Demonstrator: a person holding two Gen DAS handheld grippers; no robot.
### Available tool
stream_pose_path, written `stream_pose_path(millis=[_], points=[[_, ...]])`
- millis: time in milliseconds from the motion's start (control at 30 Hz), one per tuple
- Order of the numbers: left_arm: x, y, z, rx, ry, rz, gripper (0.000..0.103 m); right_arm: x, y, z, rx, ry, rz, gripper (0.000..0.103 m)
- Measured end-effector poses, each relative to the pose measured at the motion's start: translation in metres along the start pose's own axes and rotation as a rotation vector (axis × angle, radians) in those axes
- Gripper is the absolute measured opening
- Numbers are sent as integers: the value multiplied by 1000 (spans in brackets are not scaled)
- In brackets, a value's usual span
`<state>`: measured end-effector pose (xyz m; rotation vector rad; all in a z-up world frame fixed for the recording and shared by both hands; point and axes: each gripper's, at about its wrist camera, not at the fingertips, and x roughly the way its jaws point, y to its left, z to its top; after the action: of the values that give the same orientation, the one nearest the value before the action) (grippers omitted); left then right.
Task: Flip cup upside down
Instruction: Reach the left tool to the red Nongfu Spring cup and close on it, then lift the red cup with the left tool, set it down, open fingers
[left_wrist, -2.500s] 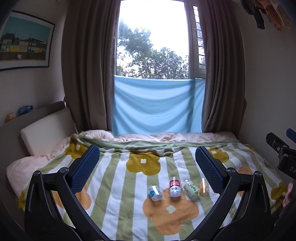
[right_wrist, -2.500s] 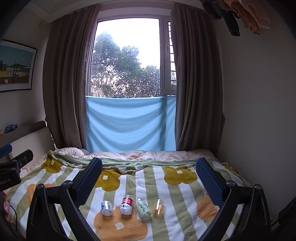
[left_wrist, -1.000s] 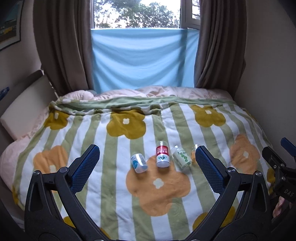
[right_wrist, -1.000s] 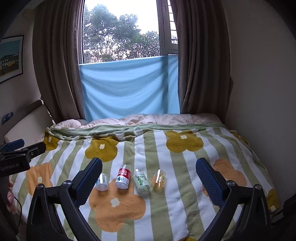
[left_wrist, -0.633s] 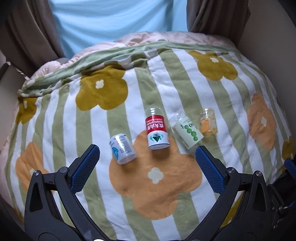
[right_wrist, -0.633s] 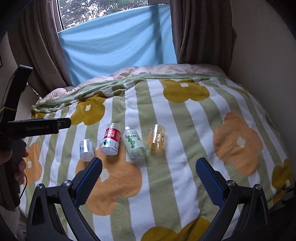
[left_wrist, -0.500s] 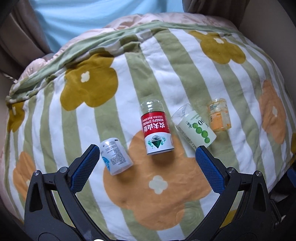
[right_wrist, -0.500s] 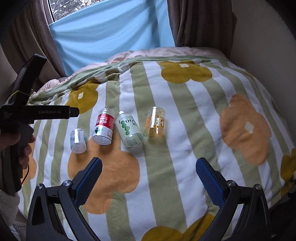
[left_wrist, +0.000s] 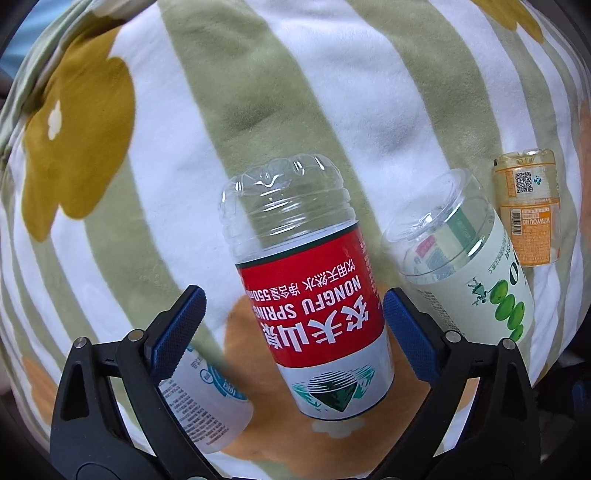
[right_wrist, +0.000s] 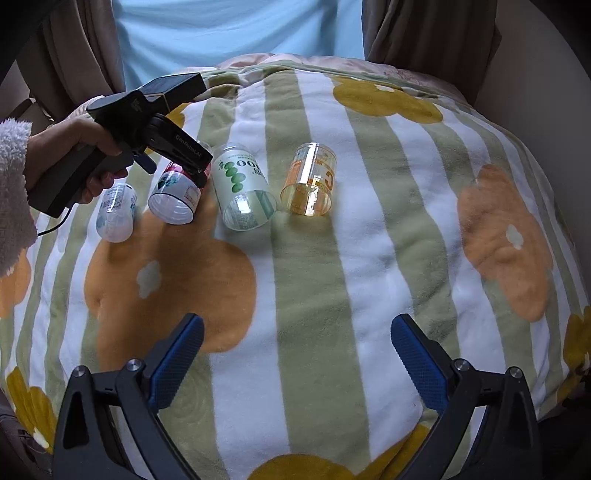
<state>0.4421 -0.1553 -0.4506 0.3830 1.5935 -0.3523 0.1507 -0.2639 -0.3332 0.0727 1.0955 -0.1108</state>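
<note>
4 cut-bottle plastic cups lie near the striped blanket's (right_wrist: 314, 277) left edge; the wide-open left gripper (left_wrist: 293, 317) straddles the red-labelled clear cup (left_wrist: 314, 314), ungripped, while the right gripper (right_wrist: 297, 349) waits empty, spread.

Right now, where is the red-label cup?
In the left wrist view the red-label cup lies on the blanket between the open left claw's fingers, with the green-dot cup on its right.
</note>
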Motion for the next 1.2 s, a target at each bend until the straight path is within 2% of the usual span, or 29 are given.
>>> stream_pose_path(millis=[33, 100, 133, 167, 367, 567, 667, 833, 1067, 1200], points=[[4, 1, 1, -8, 15, -24, 80, 1, 0, -1, 3, 2, 6, 101], [11, 3, 0, -31, 38, -78, 71, 2, 0, -3, 10, 5, 13, 101], [13, 3, -1, -44, 45, -104, 61, 2, 0, -3, 13, 6, 14, 101], [15, 4, -2, -55, 52, -128, 58, 1, -1, -3, 17, 5, 14, 101], [6, -1, -13, -76, 12, -143, 58, -2, -4, -8, 38, 0, 15, 101], [-19, -3, -44, -94, -43, -171, 58, -6, -5, -17, 53, -1, 29, 101], [-32, -9, -72, -98, -62, -189, 57, -11, -3, -24, 56, -5, 43, 101], [-55, -33, -138, -70, -74, -186, 58, -20, 3, -37, 43, -9, 53, 101], [-32, -72, -215, -70, -18, -234, 58, -32, 9, -58, 31, -6, 58, 101], [-9, -92, -241, -57, 7, -267, 58, -36, 7, -69, 35, 2, 51, 101]])
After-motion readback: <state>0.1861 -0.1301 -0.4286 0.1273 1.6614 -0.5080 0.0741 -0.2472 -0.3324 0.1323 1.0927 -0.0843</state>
